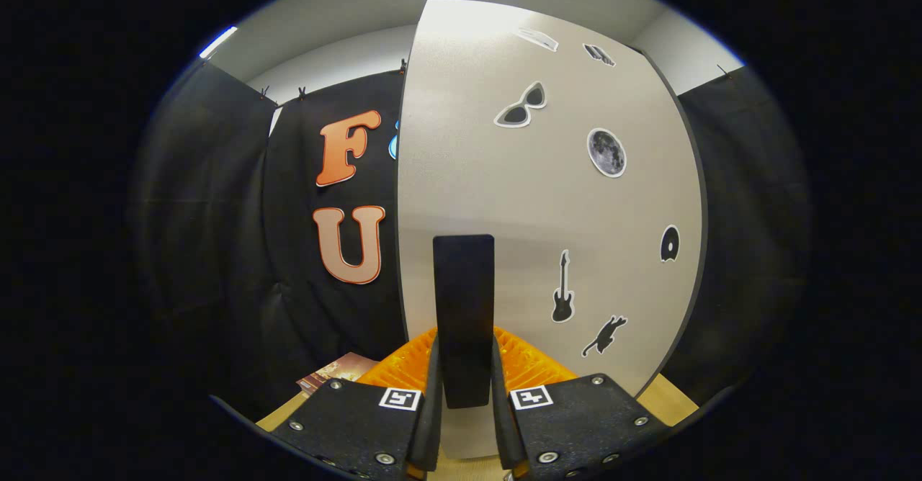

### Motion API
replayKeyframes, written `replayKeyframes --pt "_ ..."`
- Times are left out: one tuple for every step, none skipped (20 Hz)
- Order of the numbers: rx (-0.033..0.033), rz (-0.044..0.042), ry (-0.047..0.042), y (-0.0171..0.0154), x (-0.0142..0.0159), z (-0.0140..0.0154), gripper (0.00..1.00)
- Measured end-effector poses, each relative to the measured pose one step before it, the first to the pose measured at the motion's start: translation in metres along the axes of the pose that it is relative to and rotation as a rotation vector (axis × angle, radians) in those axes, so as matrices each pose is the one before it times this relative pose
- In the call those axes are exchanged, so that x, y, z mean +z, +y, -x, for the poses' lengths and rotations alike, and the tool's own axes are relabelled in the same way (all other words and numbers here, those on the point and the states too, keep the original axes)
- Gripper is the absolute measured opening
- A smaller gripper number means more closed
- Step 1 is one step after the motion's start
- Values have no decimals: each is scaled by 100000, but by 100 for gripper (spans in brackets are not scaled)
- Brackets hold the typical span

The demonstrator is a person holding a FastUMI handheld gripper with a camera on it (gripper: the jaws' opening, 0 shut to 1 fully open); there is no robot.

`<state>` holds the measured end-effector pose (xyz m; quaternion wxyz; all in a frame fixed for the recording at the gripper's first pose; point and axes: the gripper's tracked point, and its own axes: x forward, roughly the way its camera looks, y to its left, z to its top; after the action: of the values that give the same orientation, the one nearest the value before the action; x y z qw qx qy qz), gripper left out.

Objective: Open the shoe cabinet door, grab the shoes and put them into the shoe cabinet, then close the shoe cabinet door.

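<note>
The gripper (464, 394) was closed narrowly on the dark upright handle (464, 308) of the shoe cabinet door (533, 200), both fingers pressing its sides low in the centre of the frame, a hold that judged by the task served to swing the door. The pale door filled the centre and right, decorated with stickers (606, 152). The gripper pointed level and square at the door. An orange ribbed object (403, 369) lay behind the fingers, on the wooden tabletop (670, 402).
</note>
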<state>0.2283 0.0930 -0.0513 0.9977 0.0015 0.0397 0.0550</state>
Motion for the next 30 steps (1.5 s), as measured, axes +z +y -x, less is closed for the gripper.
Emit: replayKeyframes --pt "388 -577 -469 -349 38 996 31" --pt "79 -464 -84 -165 -24 959 31" --pt "-50 -436 -50 -371 -63 861 31" --pt "67 -236 71 -425 20 820 31" --pt "85 -446 -26 -409 9 823 31" --pt "180 -347 175 -384 -76 857 31" --pt "157 -420 -176 -330 63 729 31" --pt "263 -244 193 -330 -104 698 31" --pt "313 -523 -450 -420 41 533 31" --pt "265 -510 62 -383 53 575 31" --pt "247 -687 -14 -441 45 570 30" --pt "122 -514 -274 -349 42 719 30" --pt "-138 -114 -519 -462 24 1061 30" --pt "-169 -13 198 -627 -24 1056 30" --pt "-133 -486 423 -473 -46 639 30" --pt "-430 -567 70 -507 71 567 30" --pt "-593 -464 -202 -530 149 633 29" --pt "-595 -175 15 -423 102 531 29" --pt "-578 -191 117 -537 -11 649 29" --pt "-515 -314 265 -586 -34 542 29" --pt "-570 -492 78 -562 52 647 29" --pt "-771 -63 153 -675 147 617 29" --pt "-1017 268 24 -722 85 514 29" --pt "-1204 666 -27 -813 32 560 29" --pt "-998 726 142 -719 99 414 29" --pt "-467 133 483 -517 93 327 29" --pt "-47 8 694 -559 23 380 29" --pt "-500 348 -82 -438 -32 366 29" --pt "-875 1192 -83 -532 159 273 29" --pt "-971 1079 -48 -582 49 116 29"
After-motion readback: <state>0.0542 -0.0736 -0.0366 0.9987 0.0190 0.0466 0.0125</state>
